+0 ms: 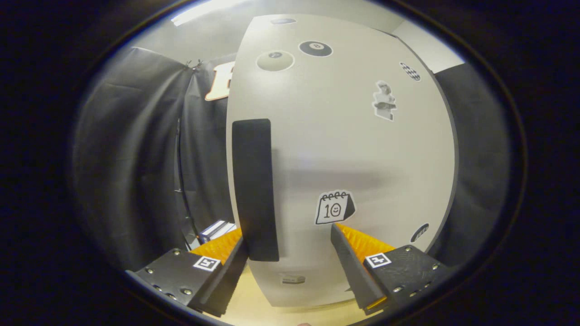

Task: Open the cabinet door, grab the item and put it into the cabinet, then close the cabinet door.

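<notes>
The cabinet door [344, 149] stands shut and close ahead, pale grey and dotted with stickers, among them a small calendar sticker [334, 207] low on the door. Along the door's left edge runs a tall dark handle [254, 190]. The gripper [290, 246] has its fingers spread apart, gripping nothing; the left finger sits touching or just beside the handle's lower end, the right finger on the far side of it, below the calendar sticker. The item to be stowed cannot be made out; a small boxy thing [216, 230] left of the door is too unclear to name. A shut door fits either reaching to open it or having just closed it.
</notes>
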A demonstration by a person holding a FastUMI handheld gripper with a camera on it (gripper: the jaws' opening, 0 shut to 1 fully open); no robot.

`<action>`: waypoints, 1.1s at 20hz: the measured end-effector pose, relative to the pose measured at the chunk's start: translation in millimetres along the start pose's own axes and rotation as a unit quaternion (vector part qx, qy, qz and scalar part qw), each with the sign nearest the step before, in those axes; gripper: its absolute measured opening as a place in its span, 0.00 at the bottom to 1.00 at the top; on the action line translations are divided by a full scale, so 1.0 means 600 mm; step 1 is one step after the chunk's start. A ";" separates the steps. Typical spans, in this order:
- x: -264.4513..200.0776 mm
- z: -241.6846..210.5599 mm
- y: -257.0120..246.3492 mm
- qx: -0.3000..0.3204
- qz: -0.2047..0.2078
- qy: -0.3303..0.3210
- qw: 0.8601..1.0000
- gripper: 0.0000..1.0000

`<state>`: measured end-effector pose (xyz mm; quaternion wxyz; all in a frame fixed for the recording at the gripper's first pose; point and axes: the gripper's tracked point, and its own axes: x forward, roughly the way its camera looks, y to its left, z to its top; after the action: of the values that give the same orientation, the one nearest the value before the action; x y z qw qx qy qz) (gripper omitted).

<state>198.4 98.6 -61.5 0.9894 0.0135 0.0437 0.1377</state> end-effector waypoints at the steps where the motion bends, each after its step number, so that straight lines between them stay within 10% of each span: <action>1: 0.002 0.000 0.001 -0.001 -0.007 -0.002 1.000 1.00; 22: -0.072 0.022 0.011 0.020 -0.027 -0.017 0.999 1.00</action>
<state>156.7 92.9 -44.4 0.9929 0.0342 0.0295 0.1100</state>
